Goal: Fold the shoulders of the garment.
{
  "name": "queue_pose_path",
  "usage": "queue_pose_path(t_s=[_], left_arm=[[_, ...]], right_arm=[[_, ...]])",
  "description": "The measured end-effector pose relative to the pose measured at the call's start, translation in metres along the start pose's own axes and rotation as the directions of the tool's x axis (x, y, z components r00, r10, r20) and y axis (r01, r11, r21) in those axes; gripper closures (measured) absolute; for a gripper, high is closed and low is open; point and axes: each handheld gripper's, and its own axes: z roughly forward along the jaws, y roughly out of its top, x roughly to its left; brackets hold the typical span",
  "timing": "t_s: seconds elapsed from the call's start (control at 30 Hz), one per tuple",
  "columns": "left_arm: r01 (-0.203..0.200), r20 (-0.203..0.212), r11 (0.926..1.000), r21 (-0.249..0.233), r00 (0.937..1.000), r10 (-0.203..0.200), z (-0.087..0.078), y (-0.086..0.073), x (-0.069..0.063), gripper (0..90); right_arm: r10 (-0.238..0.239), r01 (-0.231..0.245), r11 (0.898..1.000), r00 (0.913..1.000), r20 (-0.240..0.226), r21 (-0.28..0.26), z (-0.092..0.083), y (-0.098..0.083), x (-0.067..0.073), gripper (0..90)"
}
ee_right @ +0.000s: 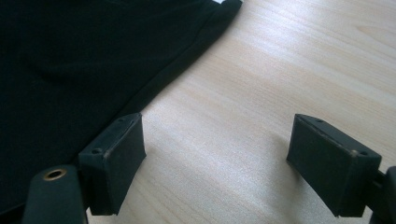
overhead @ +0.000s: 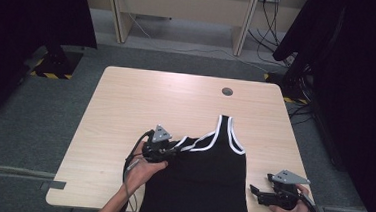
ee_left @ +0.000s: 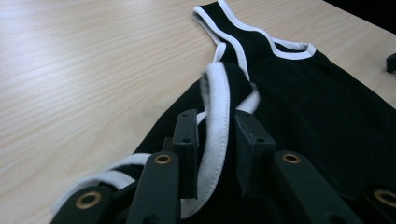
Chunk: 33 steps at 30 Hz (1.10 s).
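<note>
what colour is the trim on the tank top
White trim on a black tank top; clearest in the left gripper view.

The surface (overhead: pixel 126 101) is evenly lit from above, while the room's sides are lost in darkness. A soft sheen is seen on the wood in both gripper views. The white strap (ee_left: pixel 219 93) is slightly blurred, and the near jaws are rendered soft and shaded.

One tank top (overhead: pixel 206 177), two grippers (overhead: pixel 165 147) (overhead: pixel 257 193)
</note>
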Motion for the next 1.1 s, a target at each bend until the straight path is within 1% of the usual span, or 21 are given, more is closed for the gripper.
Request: queue_pose_path(t_s=[0.03, 0.07, 0.1, 0.17, 0.23, 0.33, 0.4, 0.5, 0.67, 0.77, 0.83, 0.87, 0.93, 0.97, 1.0, 1.03, 1.07, 1.1], left_arm=[[0.0, -0.002, 1.0, -0.006, 1.0, 0.0, -0.002, -0.001, -0.001, 70.7], [0.001, -0.001, 0.9999, -0.011, 1.0, -0.001, -0.004, -0.002, -0.001, 67.6], [0.0, 0.001, 0.9999, -0.01, 1.0, 0.0, -0.006, -0.001, -0.001, 67.6], [-0.001, 0.002, 0.9999, -0.015, 1.0, 0.001, -0.008, 0.0, -0.001, 63.3], [0.001, 0.012, 0.9997, -0.024, 0.9999, -0.001, -0.009, 0.003, -0.003, 57.3], [-0.005, 0.028, 0.9994, -0.034, 0.9996, 0.006, -0.01, 0.007, -0.008, 53.7], [-0.007, 0.036, 0.9993, -0.036, 0.9993, 0.008, -0.009, 0.01, -0.012, 50.8], [-0.013, 0.05, 0.9996, -0.027, 0.9987, 0.014, -0.003, 0.012, -0.017, 48.7], [-0.02, 0.073, 0.9998, 0.0, 0.9972, 0.02, 0.008, 0.007, -0.026, 46.0], [-0.046, 0.077, 0.9985, 0.029, 0.9961, 0.044, 0.015, 0.0, -0.033, 45.9], [-0.066, 0.072, 0.9962, 0.057, 0.9955, 0.062, 0.02, -0.006, -0.036, 46.0], [-0.073, 0.07, 0.9947, 0.072, 0.9952, 0.068, 0.023, -0.009, -0.036, 46.0], [-0.07, 0.078, 0.9916, 0.108, 0.995, 0.062, 0.028, -0.016, -0.035, 46.2], [-0.077, 0.078, 0.9883, 0.131, 0.9947, 0.067, 0.031, -0.02, -0.034, 46.3], [-0.091, 0.072, 0.9843, 0.152, 0.9942, 0.08, 0.033, -0.023, -0.033, 46.4], [-0.098, 0.068, 0.9821, 0.161, 0.9938, 0.088, 0.034, -0.026, -0.032, 46.5], [-0.104, 0.073, 0.9838, 0.146, 0.9929, 0.094, 0.034, -0.029, -0.031, 46.7], [-0.101, 0.075, 0.9835, 0.15, 0.9931, 0.09, 0.032, -0.029, -0.031, 46.7]], right_arm=[[0.0, 0.0, 1.0, 1.0, 0.001, 0.0, 0.0, 0.0, 0.0, 19.2], [-0.001, 0.001, 1.0, 1.0, 0.001, 0.0, 0.0, 0.0, 0.0, 19.2], [-0.001, 0.001, 1.0, 1.0, 0.001, 0.0, 0.0, 0.0, 0.0, 19.2], [0.0, 0.0, 1.0, 1.0, 0.0, -0.001, 0.001, 0.0, 0.0, 19.1], [0.001, -0.001, 1.0, 1.0, 0.0, -0.001, 0.001, 0.001, 0.001, 19.2], [0.0, 0.0, 1.0, 1.0, 0.0, -0.001, 0.001, 0.001, 0.001, 19.2], [0.0, 0.0, 1.0, 1.0, 0.0, -0.001, 0.001, 0.001, 0.001, 19.2], [-0.001, 0.001, 1.0, 1.0, 0.0, -0.001, 0.001, 0.001, 0.001, 19.1], [-0.001, 0.001, 1.0, 1.0, 0.0, -0.001, 0.001, 0.001, 0.001, 19.1], [0.0, 0.0, 1.0, 1.0, 0.0, -0.001, 0.001, 0.001, 0.001, 19.2], [-0.001, 0.001, 1.0, 1.0, 0.0, -0.001, 0.001, 0.001, 0.001, 19.2], [-0.001, 0.001, 1.0, 1.0, 0.0, -0.001, 0.001, 0.001, 0.001, 19.2], [-0.001, 0.001, 1.0, 1.0, 0.0, -0.001, 0.001, 0.001, 0.001, 19.2], [-0.001, 0.001, 1.0, 1.0, 0.0, -0.001, 0.001, 0.001, 0.001, 19.2], [-0.001, 0.001, 1.0, 1.0, 0.0, -0.001, 0.001, 0.001, 0.001, 19.1], [-0.001, 0.001, 1.0, 1.0, 0.0, -0.001, 0.001, 0.001, 0.001, 19.1], [-0.001, 0.001, 1.0, 1.0, 0.0, -0.001, 0.001, 0.001, 0.001, 19.1], [-0.001, 0.001, 1.0, 1.0, 0.0, -0.001, 0.001, 0.001, 0.001, 19.2]])
